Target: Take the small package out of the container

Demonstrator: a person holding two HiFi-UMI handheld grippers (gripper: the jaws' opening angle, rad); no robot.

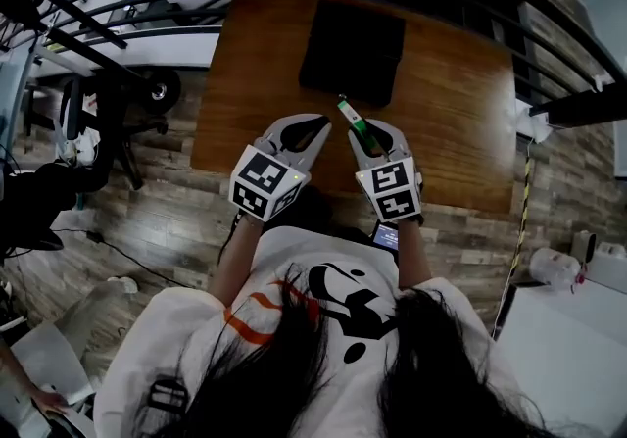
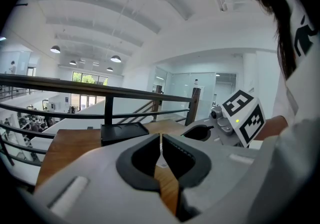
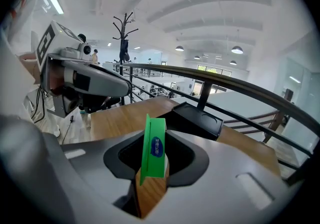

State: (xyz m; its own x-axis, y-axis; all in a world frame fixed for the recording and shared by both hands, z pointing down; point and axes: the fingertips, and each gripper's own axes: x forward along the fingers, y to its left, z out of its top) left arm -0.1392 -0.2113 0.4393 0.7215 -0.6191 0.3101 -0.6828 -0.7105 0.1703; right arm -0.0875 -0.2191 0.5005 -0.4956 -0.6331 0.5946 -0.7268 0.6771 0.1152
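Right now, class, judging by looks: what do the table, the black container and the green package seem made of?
By looks: table: wood or wood-look laminate, grain streaks, slight sheen; black container: probably moulded plastic, matte, with a raised rim; green package: thin glossy card or plastic film, flat with sharp edges and a printed blue label.

The right tool clamps a small green package upright between its jaws, above a wooden desk. A black container sits just beyond. The left tool hangs at left. A dark railing runs behind.
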